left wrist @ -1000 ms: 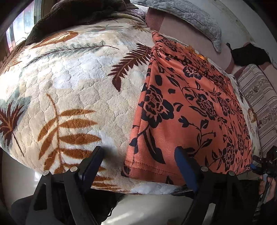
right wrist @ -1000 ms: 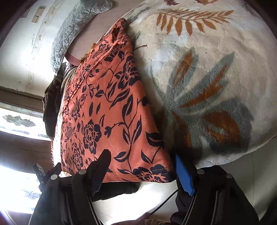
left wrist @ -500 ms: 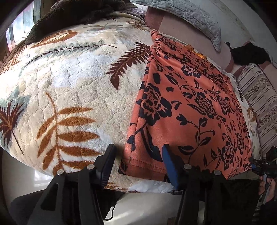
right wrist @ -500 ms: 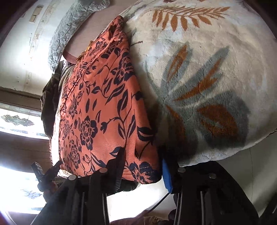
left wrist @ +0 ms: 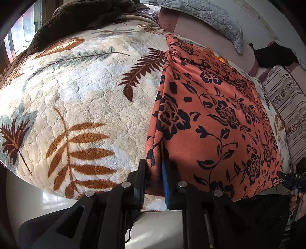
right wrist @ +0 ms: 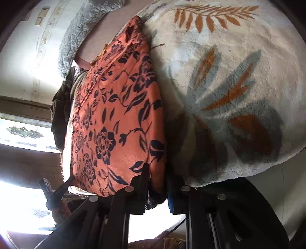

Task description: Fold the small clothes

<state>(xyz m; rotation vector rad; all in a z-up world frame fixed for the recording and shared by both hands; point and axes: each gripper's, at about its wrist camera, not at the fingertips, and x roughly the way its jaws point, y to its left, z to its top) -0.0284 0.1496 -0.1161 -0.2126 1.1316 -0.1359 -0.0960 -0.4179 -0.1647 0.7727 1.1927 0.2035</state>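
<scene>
An orange garment with a black flower print [left wrist: 210,115] lies flat on a cream fleece blanket with leaf patterns [left wrist: 76,95]. My left gripper [left wrist: 154,162] is at the garment's near left corner. Its jaws are closing, and the hem is bunched and pinched between the pads. In the right wrist view the same garment [right wrist: 114,115] lies left of the blanket [right wrist: 229,76]. My right gripper [right wrist: 157,168] is at the near right corner, jaws closing too, with a fold of the orange cloth squeezed between them.
A grey quilted pillow [left wrist: 210,17] and a dark brown fleece [left wrist: 86,17] lie at the far side of the bed. A striped cushion [left wrist: 283,107] and a black cloth [left wrist: 273,55] sit far right. The blanket's edge drops off just below both grippers.
Both grippers went from wide open around the garment's near corners to narrow, pinching the hem. The cloth has bunched up between the jaws. Neither hand has shifted noticeably.
</scene>
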